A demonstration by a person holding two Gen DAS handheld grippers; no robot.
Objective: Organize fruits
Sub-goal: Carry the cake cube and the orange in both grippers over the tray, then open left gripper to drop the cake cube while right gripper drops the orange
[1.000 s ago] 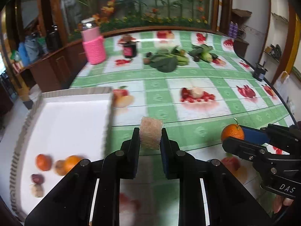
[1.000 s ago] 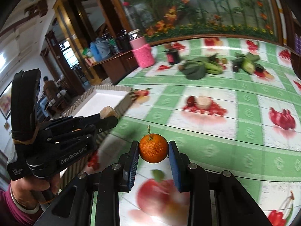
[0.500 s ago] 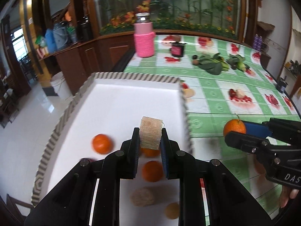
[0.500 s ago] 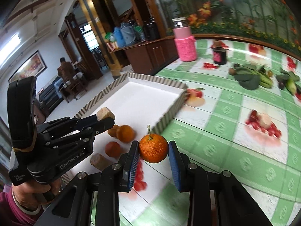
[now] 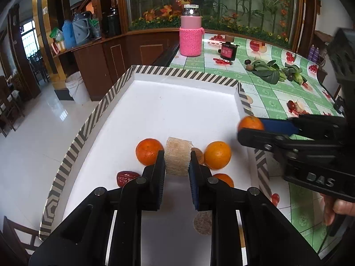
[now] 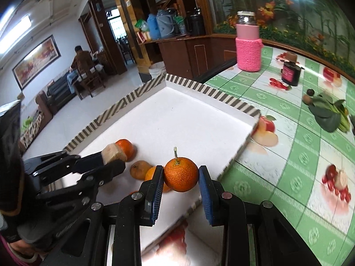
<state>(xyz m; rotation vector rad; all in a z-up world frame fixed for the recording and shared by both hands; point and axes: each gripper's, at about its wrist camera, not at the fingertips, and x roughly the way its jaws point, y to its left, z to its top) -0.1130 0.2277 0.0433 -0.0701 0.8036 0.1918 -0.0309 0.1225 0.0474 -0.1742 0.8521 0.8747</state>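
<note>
Left wrist view: over the tray [image 5: 106, 104], our left gripper [image 5: 177, 166] clamps a pale chunk [image 5: 178, 156], right gripper [image 6: 180, 177] an orange [image 6: 180, 174]; next, we lower and release.

White shallow tray [image 5: 186, 110] rimmed in grey-and-cream stripes; bright orange round mandarins [image 5: 148, 151] inside, one dark red wrinkled date [image 5: 127, 177]. Green-and-white checked, fruit-printed desk [image 6: 295, 137]. Pink knitted-sleeve jar [image 5: 190, 37].

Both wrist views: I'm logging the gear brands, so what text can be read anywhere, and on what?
"DAS" – on the right gripper body, seen from the left wrist view.
Embossed lettering on the left gripper body, right wrist view – too dark to read.
Dark jar label – too small to read.
Nothing else legible.
</note>
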